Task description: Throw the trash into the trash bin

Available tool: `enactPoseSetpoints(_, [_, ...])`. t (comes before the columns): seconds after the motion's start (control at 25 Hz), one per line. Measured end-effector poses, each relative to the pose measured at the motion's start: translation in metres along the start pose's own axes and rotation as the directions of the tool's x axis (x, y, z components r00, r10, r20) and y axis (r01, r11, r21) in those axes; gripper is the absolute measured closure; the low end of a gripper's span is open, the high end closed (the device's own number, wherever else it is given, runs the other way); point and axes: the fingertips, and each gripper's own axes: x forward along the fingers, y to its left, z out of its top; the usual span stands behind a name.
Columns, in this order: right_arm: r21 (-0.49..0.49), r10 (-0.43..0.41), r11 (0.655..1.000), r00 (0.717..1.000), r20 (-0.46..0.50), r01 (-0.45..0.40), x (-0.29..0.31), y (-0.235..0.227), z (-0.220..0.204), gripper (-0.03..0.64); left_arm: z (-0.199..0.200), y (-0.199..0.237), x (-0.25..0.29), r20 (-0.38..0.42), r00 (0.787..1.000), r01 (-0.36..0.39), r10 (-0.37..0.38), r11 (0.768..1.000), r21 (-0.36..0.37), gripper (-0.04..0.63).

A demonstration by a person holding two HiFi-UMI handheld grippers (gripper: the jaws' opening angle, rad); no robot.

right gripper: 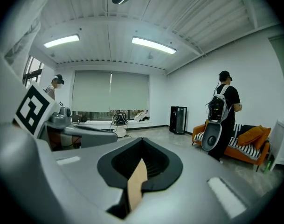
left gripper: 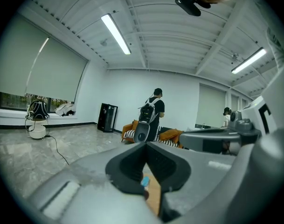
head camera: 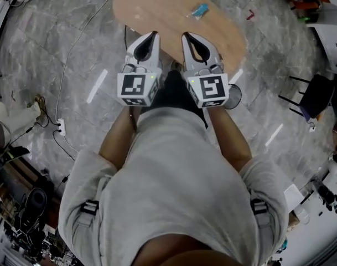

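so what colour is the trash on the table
The trash is light blue, clearest in head view.

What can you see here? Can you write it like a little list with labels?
Table: oval light-brown wooden table
Trash: small blue piece of trash, lying on the table, untouched
Left tongs: shut, empty, tips by the table's near edge
Right tongs: shut, empty, side by side with the left
Ground: grey marbled floor
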Motion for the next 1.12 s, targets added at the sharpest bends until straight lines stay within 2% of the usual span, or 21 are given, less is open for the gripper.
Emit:
enactPoseSetpoints(0.32, [0.052, -0.065, 0.996, 0.997, -0.044, 0.068, 0.041, -0.043, -0.022, 0.609, -0.007, 0.021, 0.066, -0.074, 0.996, 0.057, -0.057, 0.998, 0.006, 0.577])
enactPoseSetpoints(0.52, [0.12, -0.121, 0.984, 0.989, -0.087, 0.132, 0.064, -0.097, -0.046, 0.609, -0.016, 0.017, 0.136, -0.147, 0.982, 0.125, -0.122, 0.992, 0.012, 0.577])
enactPoseSetpoints(0.72, [0.124, -0.136, 0.98, 0.982, -0.13, 0.153, 0.09, -0.136, -0.076, 0.609, -0.03, 0.016, 0.178, -0.185, 0.974, 0.134, -0.131, 0.991, 0.0, 0.577])
enactPoseSetpoints(0.84, [0.13, -0.141, 0.978, 0.974, -0.177, 0.165, 0.109, -0.155, -0.095, 0.609, -0.051, 0.018, 0.202, -0.243, 0.957, 0.155, -0.157, 0.988, -0.025, 0.577])
enactPoseSetpoints(0.96, [0.149, -0.161, 0.968, 0.957, -0.241, 0.2, 0.127, -0.175, -0.137, 0.609, -0.079, 0.016, 0.234, -0.283, 0.935, 0.211, -0.215, 0.976, -0.046, 0.577])
enactPoseSetpoints(1.12, [0.16, -0.216, 0.949, 0.93, -0.299, 0.272, 0.147, -0.184, -0.188, 0.609, -0.132, 0.023, 0.265, -0.357, 0.884, 0.293, -0.302, 0.953, -0.08, 0.577])
